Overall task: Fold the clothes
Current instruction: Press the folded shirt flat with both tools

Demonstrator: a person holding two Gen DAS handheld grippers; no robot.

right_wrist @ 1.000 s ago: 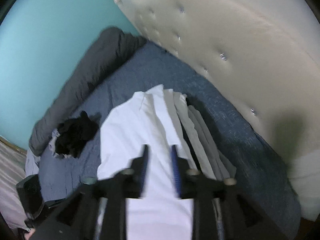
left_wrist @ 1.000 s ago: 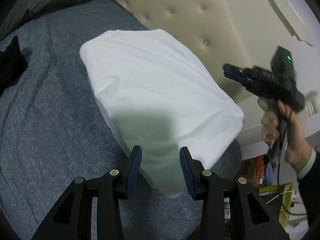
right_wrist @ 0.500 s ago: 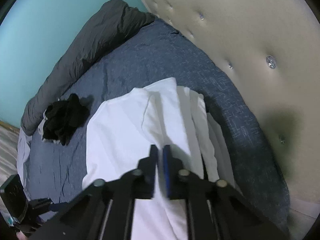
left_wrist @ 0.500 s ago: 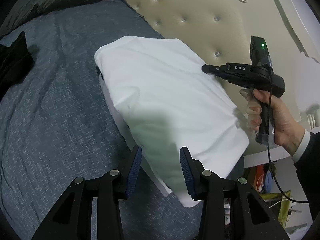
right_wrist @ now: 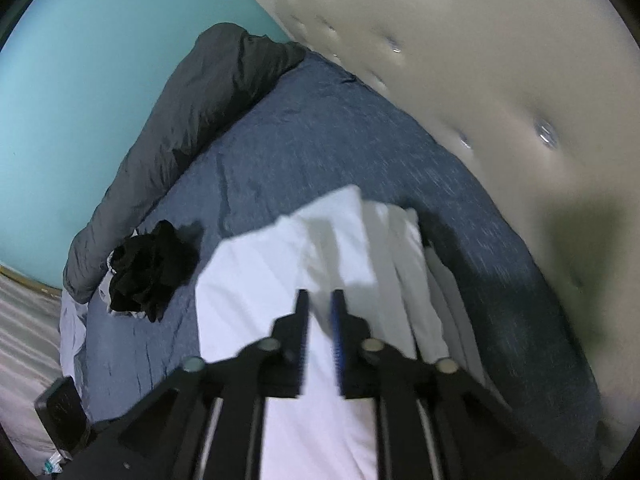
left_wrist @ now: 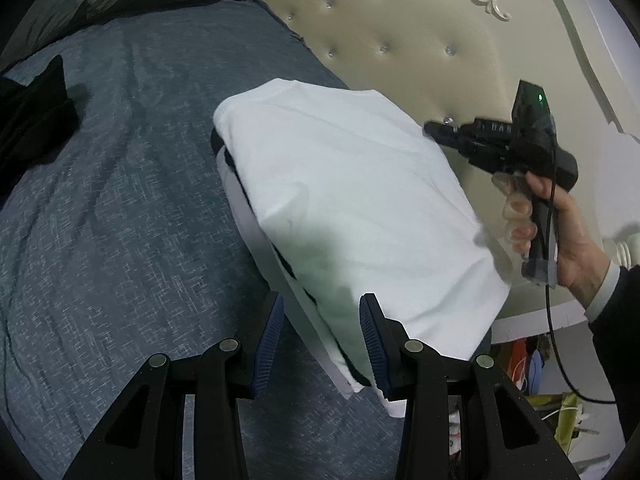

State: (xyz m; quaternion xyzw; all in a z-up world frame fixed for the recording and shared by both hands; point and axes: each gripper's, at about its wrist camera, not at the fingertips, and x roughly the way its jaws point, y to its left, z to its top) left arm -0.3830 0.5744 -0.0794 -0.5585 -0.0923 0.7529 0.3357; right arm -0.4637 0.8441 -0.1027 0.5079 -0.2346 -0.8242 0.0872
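Stack of folded white cotton garments (left_wrist: pixel 352 208) sits on the blue-grey speckled bed sheet (left_wrist: pixel 120 220), near the corner by the cream tufted headboard (left_wrist: pixel 380 20). Long axis runs from the left tool toward the headboard.

Left tool (left_wrist: pixel 320 344): blue pads apart, nothing clamped. It hangs over the stack's near-left edge; whether it touches the cloth I can't tell.

Right tool (right_wrist: pixel 320 320): jaws have just been opening from nearly shut, now a narrow gap, nothing between them. It hovers above the top white layer, pointing down at it. In the left view its tips reach in at the stack's headboard-side edge.

Crumpled black garment (right_wrist: pixel 148 268) lies well apart on the sheet, beside the grey duvet roll (right_wrist: pixel 192 120), probably the next piece. Judging from the left view, the left hand is nearer it.
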